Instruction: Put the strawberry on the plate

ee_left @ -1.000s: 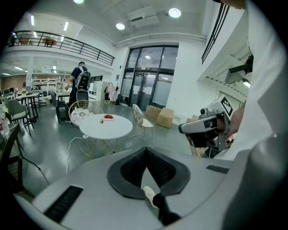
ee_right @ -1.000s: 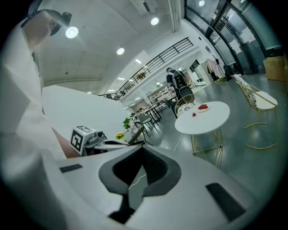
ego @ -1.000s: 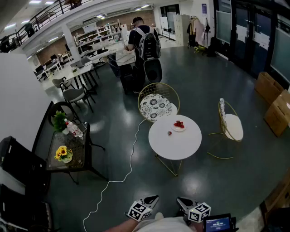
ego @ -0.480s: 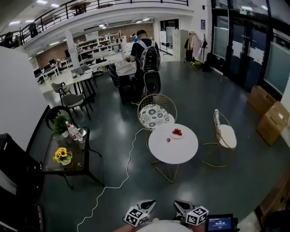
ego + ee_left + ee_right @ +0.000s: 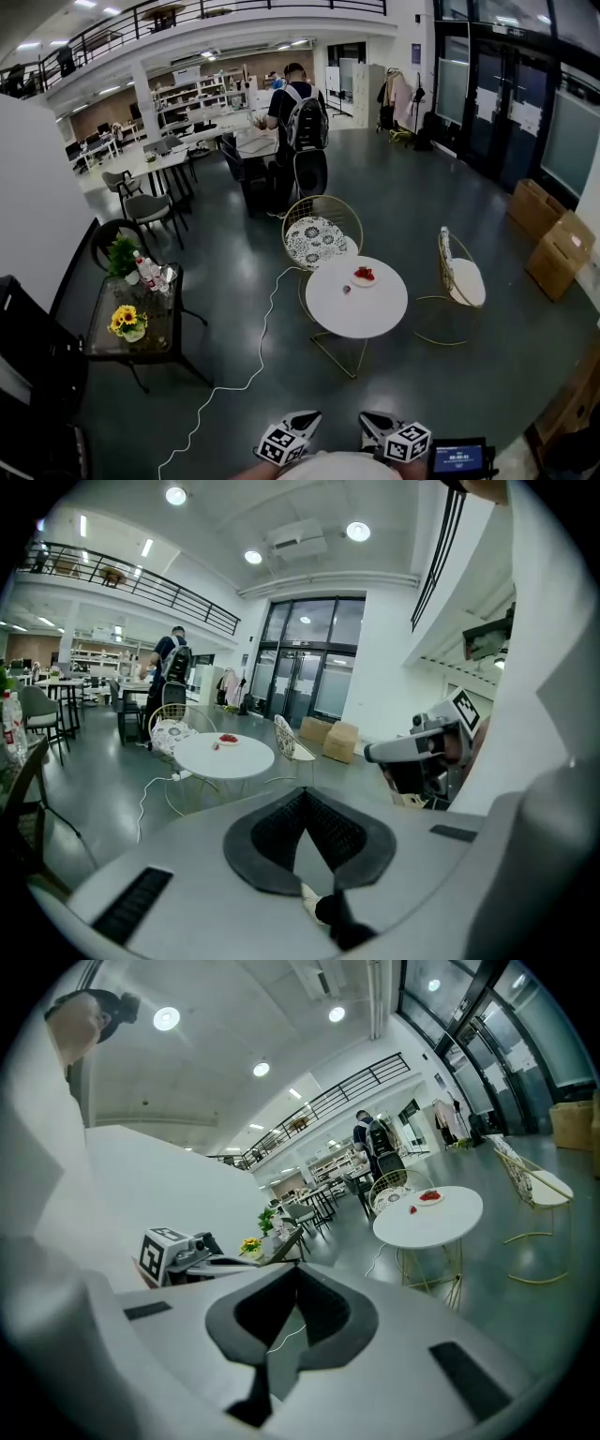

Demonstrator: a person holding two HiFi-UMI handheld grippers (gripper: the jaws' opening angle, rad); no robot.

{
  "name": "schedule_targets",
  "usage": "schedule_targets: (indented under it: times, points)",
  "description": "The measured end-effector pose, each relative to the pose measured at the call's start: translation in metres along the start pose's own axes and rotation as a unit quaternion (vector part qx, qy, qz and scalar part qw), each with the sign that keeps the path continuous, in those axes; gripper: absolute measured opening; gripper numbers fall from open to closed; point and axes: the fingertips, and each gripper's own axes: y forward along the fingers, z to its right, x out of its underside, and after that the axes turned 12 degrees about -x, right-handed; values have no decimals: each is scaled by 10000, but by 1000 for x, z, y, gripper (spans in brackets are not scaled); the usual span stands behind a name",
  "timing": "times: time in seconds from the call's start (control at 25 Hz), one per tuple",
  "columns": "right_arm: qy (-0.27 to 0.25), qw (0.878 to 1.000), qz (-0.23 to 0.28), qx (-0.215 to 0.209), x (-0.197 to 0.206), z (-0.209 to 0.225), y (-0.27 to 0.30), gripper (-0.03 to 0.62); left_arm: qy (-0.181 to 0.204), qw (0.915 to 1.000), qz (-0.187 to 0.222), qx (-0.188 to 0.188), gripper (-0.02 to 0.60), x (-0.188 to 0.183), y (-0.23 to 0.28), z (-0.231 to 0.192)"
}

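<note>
A round white table point(image 5: 357, 314) stands a few steps ahead. On its far side sits a small white plate point(image 5: 364, 277) with red strawberries on it. A single strawberry point(image 5: 346, 290) lies on the tabletop just left of the plate. Both grippers are held low at the bottom edge of the head view, far from the table: left gripper point(image 5: 309, 419), right gripper point(image 5: 373, 422). In the left gripper view the left gripper point(image 5: 305, 793) is shut and empty, with the plate point(image 5: 226, 741) far off. The right gripper point(image 5: 298, 1270) is also shut and empty, with the table point(image 5: 441, 1218) beyond it.
Two gold wire chairs flank the table, one behind it point(image 5: 322, 233) and one to the right point(image 5: 460, 278). A white cable point(image 5: 246, 373) runs across the dark floor. A black side table point(image 5: 150, 323) with flowers stands at the left. A person with a backpack point(image 5: 301, 120) stands further back. Cardboard boxes point(image 5: 548, 246) sit at the right.
The head view has shifted a little, so the table looks slightly smaller and further off. Both grippers stay low at the bottom edge, still shut.
</note>
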Motion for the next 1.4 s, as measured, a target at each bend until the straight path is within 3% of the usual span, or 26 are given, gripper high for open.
schedule_targets:
  times: [0.6, 1.16, 1.4]
  points:
    - [21, 10000, 30, 38, 2, 10, 15, 8, -56, 10000, -5, -69, 8, 7, 3, -17]
    - [-47, 9999, 54, 134, -7, 16, 14, 8, -6, 9996, 280, -75, 8, -15, 13, -23]
    - [-191, 9998, 40, -50, -25, 19, 33, 8, -74, 9993, 290, -212, 8, -18, 12, -39]
